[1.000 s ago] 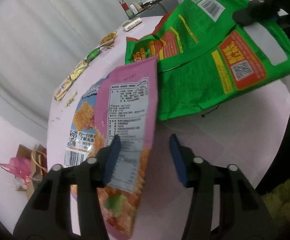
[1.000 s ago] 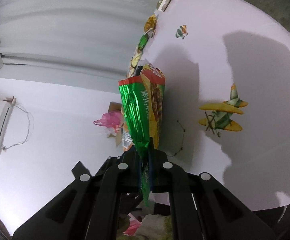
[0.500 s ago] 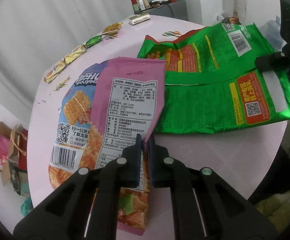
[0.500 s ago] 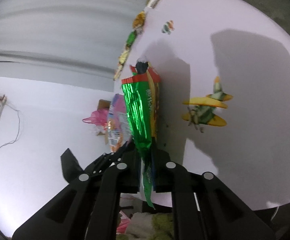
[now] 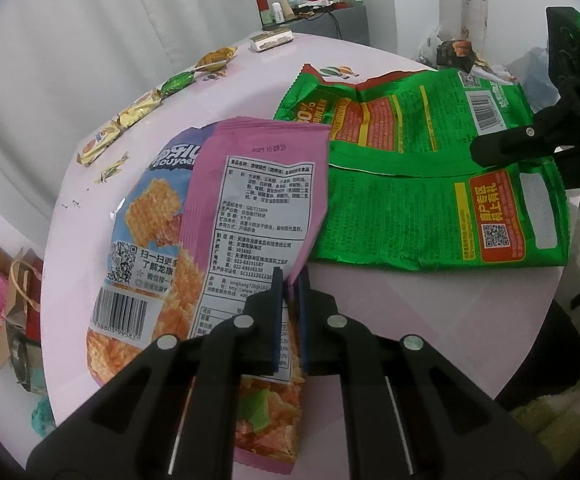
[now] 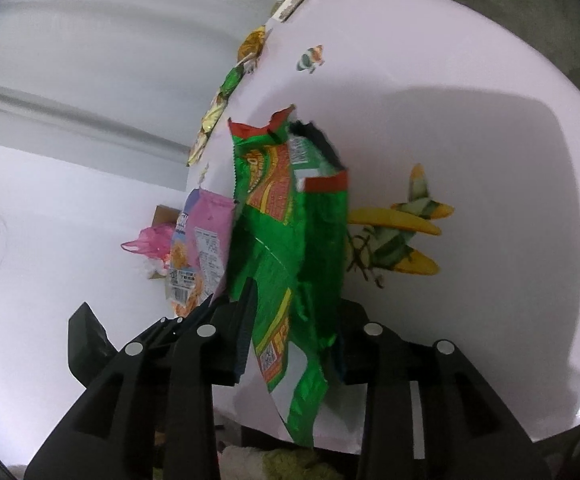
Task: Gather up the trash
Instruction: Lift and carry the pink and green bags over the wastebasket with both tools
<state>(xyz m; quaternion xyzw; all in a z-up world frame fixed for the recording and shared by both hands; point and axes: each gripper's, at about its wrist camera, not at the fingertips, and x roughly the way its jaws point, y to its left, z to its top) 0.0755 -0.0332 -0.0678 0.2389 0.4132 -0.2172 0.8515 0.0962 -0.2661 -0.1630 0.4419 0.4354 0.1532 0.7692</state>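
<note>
Pale pink round table (image 5: 410,320), smooth and glossy, with crinkly foil wrappers all over. Left gripper (image 5: 288,320) is clamped tight on the edge of the flat pink snack bag (image 5: 249,208). Right gripper (image 6: 290,344) has its jaws opening, and the shiny torn green bag (image 6: 290,248) sits loose between them.

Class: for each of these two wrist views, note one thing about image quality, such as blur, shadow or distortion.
Left wrist view: fisheye bends the table edge; print on the pink bag is sharp. Right wrist view: the green bag is blurred; a broad shadow falls across the table.
</note>
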